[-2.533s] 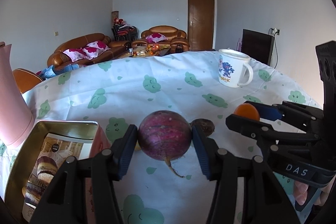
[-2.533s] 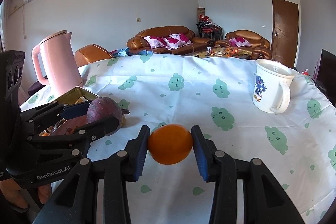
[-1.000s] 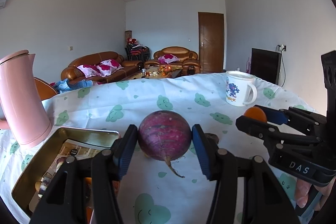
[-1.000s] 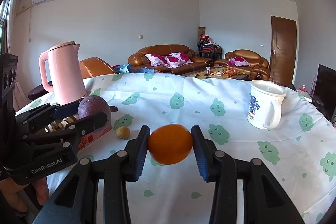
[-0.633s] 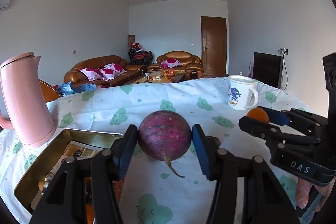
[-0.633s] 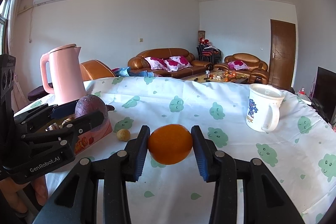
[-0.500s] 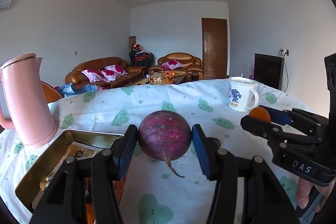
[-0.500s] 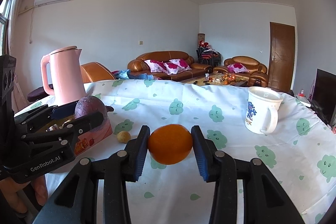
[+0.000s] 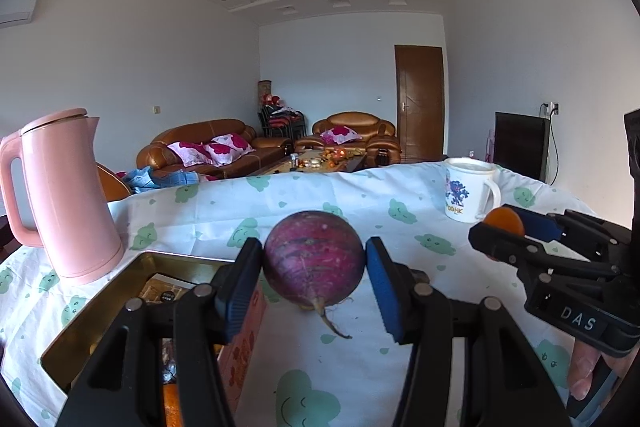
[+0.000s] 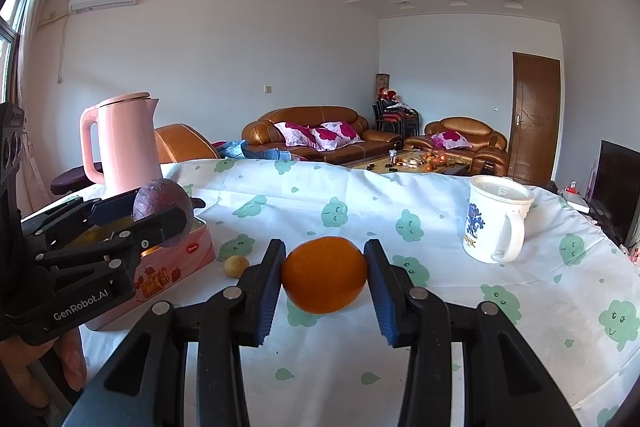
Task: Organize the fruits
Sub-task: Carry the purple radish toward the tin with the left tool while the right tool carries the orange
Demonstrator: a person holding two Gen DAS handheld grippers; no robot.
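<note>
While both fruits are held clear of the surface, the left tongs are clamped on a round purple fruit, whose short stem hangs below between the blue pads. It is held just past the near right corner of an open tin, beside that tin's pink wall. The right tongs are clenched on an orange, gripped at both sides by the pads and carried over the cloth to the right of the tin.

From the left wrist view, the right tongs are seen at the right edge with the orange at their tips; from the right wrist view, the left tongs are seen at the left with the purple fruit above the tin's edge. A small yellowish fruit lies on the cloth just beside the tin's pink side, between the tin and the orange.

A pink kettle stands upright behind the tin, near its far left corner. A white mug with a blue print stands upright well to the right, handle turned right. The surface is covered by a white cloth with green cloud figures. Part of a person's fingers is seen under the right tongs' handle.
</note>
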